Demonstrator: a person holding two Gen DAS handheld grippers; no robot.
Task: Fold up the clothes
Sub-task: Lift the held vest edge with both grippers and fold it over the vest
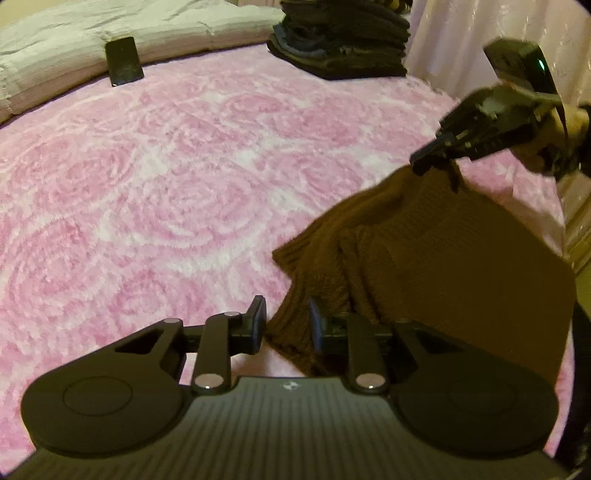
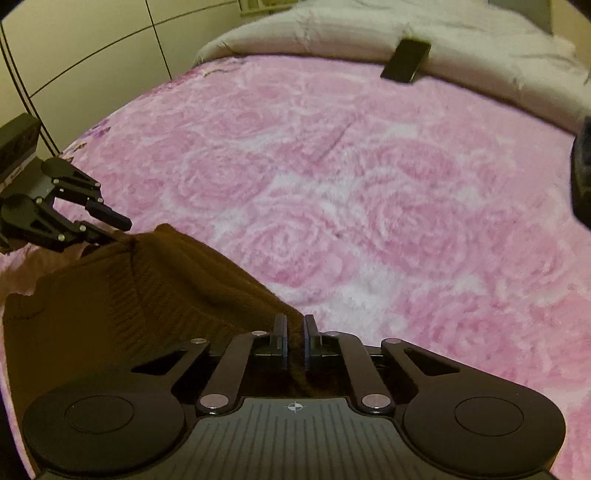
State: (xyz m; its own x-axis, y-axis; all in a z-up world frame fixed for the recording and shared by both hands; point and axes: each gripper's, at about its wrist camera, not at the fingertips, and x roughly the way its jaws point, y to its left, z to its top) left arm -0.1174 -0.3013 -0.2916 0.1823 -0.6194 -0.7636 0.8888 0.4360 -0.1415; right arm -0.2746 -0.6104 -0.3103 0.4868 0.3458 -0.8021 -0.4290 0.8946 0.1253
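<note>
A brown knit sweater point(image 1: 443, 258) lies bunched on the pink rose-pattern blanket point(image 1: 166, 177). My left gripper point(image 1: 286, 325) is open, its fingers either side of a ribbed edge of the sweater. My right gripper point(image 2: 294, 343) is shut on the sweater point(image 2: 147, 288) and lifts a corner of it. In the left wrist view the right gripper point(image 1: 436, 158) pinches the sweater's far corner. In the right wrist view the left gripper point(image 2: 118, 229) is open at the sweater's other corner.
A stack of folded dark clothes point(image 1: 343, 37) stands at the back of the bed. A black phone point(image 1: 123, 61) leans on a white folded duvet point(image 1: 129, 26). A pale curtain point(image 1: 461, 33) hangs at the right. Wardrobe panels point(image 2: 92, 44) stand beyond the bed.
</note>
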